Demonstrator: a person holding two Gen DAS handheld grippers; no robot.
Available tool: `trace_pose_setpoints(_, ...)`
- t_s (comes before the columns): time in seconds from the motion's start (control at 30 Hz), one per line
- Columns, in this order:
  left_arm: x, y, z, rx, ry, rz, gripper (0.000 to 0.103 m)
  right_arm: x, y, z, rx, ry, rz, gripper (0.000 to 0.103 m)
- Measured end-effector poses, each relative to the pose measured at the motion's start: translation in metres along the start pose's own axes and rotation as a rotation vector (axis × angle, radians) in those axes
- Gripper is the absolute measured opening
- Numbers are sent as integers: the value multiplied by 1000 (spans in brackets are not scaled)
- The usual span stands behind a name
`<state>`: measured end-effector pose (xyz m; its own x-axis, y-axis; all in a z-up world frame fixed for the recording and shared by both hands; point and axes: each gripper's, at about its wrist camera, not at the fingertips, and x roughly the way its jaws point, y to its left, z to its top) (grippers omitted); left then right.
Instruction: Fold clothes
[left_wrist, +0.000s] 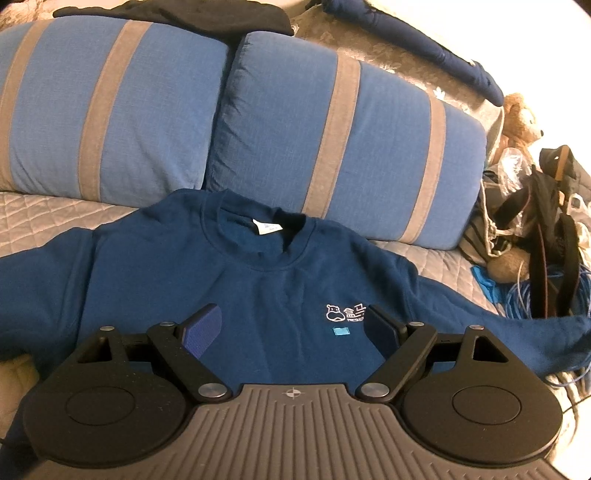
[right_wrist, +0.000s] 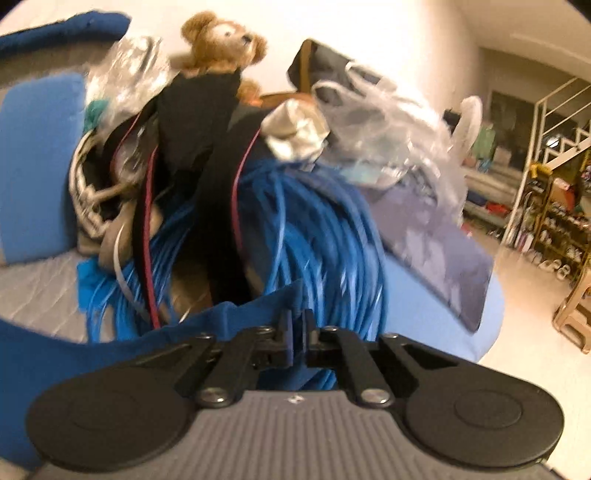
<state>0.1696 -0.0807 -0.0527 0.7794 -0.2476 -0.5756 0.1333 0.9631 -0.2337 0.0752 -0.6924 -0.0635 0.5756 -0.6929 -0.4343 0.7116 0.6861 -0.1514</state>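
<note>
Sweatshirt (left_wrist: 229, 295) lay flat, unfolded, just ahead of our wide, empty left claw (left_wrist: 291, 328); right claw (right_wrist: 298, 341) had pinched its sleeve (right_wrist: 110, 343). All folds left, we reckoned.

My left wrist view is sharp and evenly lit, though warm light blows out the upper right corner to white. Straight lines bow toward the rounded fisheye edges, and the striped blue and grey cushions (left_wrist: 347, 147) curve. My right wrist view is motion-blurred: the coiled bright blue cable (right_wrist: 314, 229) smears, and the pale wall (right_wrist: 369, 33) glares.
</note>
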Motion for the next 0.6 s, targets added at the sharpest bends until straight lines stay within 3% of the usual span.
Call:
trace_pose_setpoints(0.17, -1, 0, -1, 3, -5, -3, 85, 15, 4, 7, -50, 11, -30, 5)
trace_pose_setpoints(0.23, 0, 1, -1, 4, -4, -3, 85, 20, 6, 7, -59, 32, -30, 10)
trace_pose_setpoints(0.3, 0, 1, -1, 4, -4, -4, 85, 21, 7, 6, -41, 47, -31, 30)
trace_pose_setpoints(0.37, 0, 1, 0, 4, -4, -5, 85, 16, 10, 4, -24, 39, -44, 42)
trace_pose_setpoints(0.43, 0, 1, 0, 5, -6, -6, 85, 7, 16, 2, -23, 10, -35, 70)
trace_pose_setpoints(0.5, 0, 1, 0, 7, -7, -7, 85, -4, 24, 0, -27, -26, -20, 82)
trace_pose_setpoints(0.6, 0, 0, 0, 9, -5, -6, 85, -22, 39, -1, -52, -56, 54, 82)
